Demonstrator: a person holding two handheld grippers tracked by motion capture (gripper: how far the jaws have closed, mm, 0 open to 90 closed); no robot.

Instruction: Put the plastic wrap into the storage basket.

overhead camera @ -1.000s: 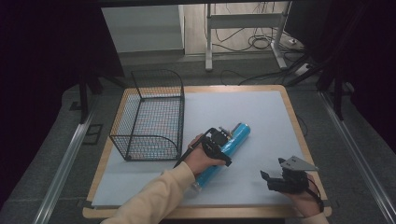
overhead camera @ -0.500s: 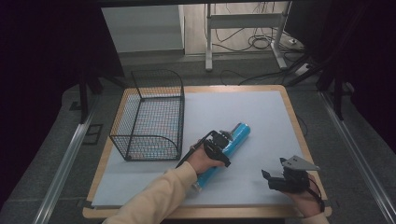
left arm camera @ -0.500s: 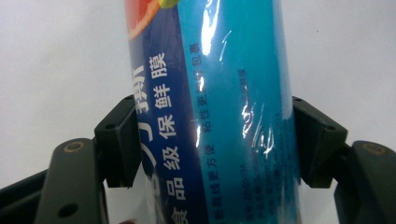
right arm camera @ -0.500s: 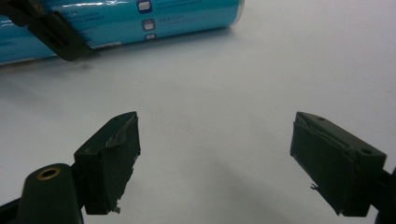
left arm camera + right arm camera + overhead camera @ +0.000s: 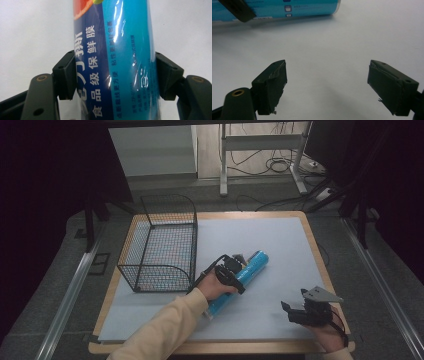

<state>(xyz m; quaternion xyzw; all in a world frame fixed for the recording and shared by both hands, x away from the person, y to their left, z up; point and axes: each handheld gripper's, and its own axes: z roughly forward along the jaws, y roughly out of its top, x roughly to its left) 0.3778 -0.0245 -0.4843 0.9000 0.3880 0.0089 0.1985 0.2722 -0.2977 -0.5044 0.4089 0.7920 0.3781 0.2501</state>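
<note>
The surface point(image 5: 280, 240) is a wooden board with a pale grey-blue mat over most of it. On its left part stands a black wire basket point(image 5: 162, 245), upright, with its open side up.

Just to the right of the basket lies a blue roll of cling film point(image 5: 252, 265), flat on the mat and slanted, one end toward the far right and the other toward the near edge. It is near the basket but does not touch it. In the left gripper view the roll point(image 5: 117, 60) has a shiny clear wrap and two tones: dark blue on the left, lighter blue on the right, with a bit of red and green print at the top. White Chinese characters run along the dark part; I can read 保鲜膜 and 食品级. The smaller lines of text on the light part are too fine to read.

The left hand-held gripper point(image 5: 235, 270) is over the middle of the roll. Its jaws have just been closing, and the two black pads point(image 5: 66, 73) now press on both sides of the roll, so it pinches the roll.

The right hand-held gripper point(image 5: 292, 312) is near the right front corner of the surface, well apart from the roll. Its jaws are spread, with bare mat between them point(image 5: 327, 87).
</note>
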